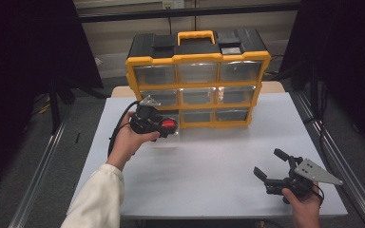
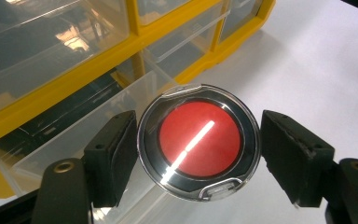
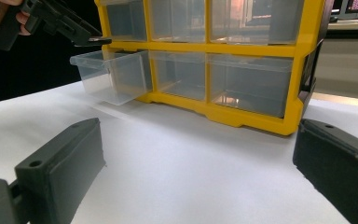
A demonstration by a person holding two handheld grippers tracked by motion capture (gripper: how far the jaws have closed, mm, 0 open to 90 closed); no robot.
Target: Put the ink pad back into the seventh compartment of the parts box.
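Note:
A round red disc in a clear, black-rimmed case (image 2: 199, 143) sits between the pads of my left gripper (image 1: 167, 127), which is shut on it. The disc hangs over a clear drawer (image 2: 70, 140) pulled out of the bottom-left slot of the yellow and black drawer cabinet (image 1: 197, 61). In the right gripper view the same drawer (image 3: 109, 74) juts out under the left gripper (image 3: 81, 35), which holds the case flat. My right gripper (image 1: 268, 162) rests low at the table's front right, open, with nothing between its fingers (image 3: 60, 172).
The white table (image 1: 209, 161) stretches between the cabinet and the right gripper. The cabinet's other clear drawers (image 1: 197, 72) are pushed in and look empty. Dark curtains and metal rails flank the table.

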